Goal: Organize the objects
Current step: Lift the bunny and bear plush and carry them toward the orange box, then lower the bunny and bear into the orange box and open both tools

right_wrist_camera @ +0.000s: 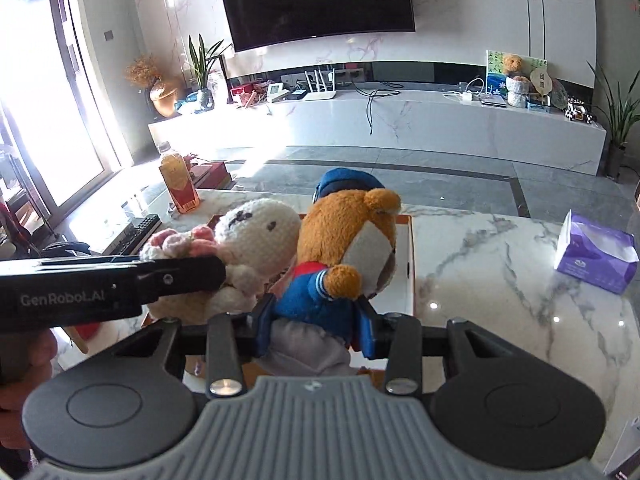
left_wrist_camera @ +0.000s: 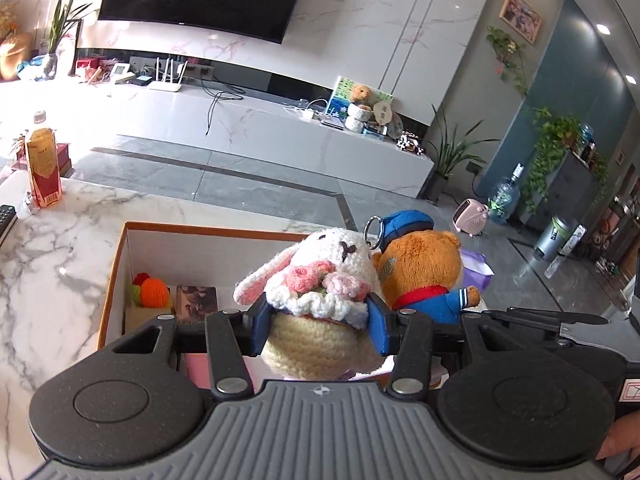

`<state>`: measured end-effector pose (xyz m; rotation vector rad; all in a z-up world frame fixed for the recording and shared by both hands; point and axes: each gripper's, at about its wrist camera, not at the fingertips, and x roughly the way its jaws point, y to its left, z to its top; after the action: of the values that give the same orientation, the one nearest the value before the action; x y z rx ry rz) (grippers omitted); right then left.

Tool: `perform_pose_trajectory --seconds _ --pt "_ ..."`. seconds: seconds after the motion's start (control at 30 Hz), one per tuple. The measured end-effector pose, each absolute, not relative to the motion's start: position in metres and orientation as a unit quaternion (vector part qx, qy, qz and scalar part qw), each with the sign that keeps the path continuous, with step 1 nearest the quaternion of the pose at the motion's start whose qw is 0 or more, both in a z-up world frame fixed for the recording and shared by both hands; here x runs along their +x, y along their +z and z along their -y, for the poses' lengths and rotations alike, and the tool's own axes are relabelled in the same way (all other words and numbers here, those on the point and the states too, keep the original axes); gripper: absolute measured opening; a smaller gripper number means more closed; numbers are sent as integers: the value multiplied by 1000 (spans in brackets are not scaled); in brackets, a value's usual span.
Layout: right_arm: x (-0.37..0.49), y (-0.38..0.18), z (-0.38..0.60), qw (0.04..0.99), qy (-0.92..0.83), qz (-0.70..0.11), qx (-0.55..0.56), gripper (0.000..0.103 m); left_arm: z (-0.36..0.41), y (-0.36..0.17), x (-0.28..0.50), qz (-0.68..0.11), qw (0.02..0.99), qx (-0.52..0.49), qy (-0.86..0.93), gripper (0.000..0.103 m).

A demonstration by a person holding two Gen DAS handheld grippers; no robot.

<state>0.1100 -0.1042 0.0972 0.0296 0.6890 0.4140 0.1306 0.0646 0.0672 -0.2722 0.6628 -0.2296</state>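
the left tool (left_wrist_camera: 320, 322) is pointing forward and down over the box (left_wrist_camera: 120, 264) on the tabletop (left_wrist_camera: 52, 248), its blue pads part-way apart and pressing on the waist of a crocheted bunny (left_wrist_camera: 320, 276), which is sitting upright between them. the right tool (right_wrist_camera: 316, 328) is tilting down likewise, gripping a bear (right_wrist_camera: 344, 240) in a blue jacket at the middle, pads narrower. the two toys are touching side by side, the bear just right of the left tool. a tissue pack (right_wrist_camera: 596, 256) is lying well off to the right.
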Motion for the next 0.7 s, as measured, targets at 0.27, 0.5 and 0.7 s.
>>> perform_pose_trajectory --seconds 0.27,0.5,0.7 --pt "175 73 92 902 226 -367 -7 43 -75 31 174 -346 919 -164 -91 56" --pt "213 37 88 868 238 -435 -23 43 -80 -12 196 -398 892 -198 -80 56" --pt "220 13 79 835 249 -480 -104 43 -73 -38 202 -438 873 -201 -78 56"
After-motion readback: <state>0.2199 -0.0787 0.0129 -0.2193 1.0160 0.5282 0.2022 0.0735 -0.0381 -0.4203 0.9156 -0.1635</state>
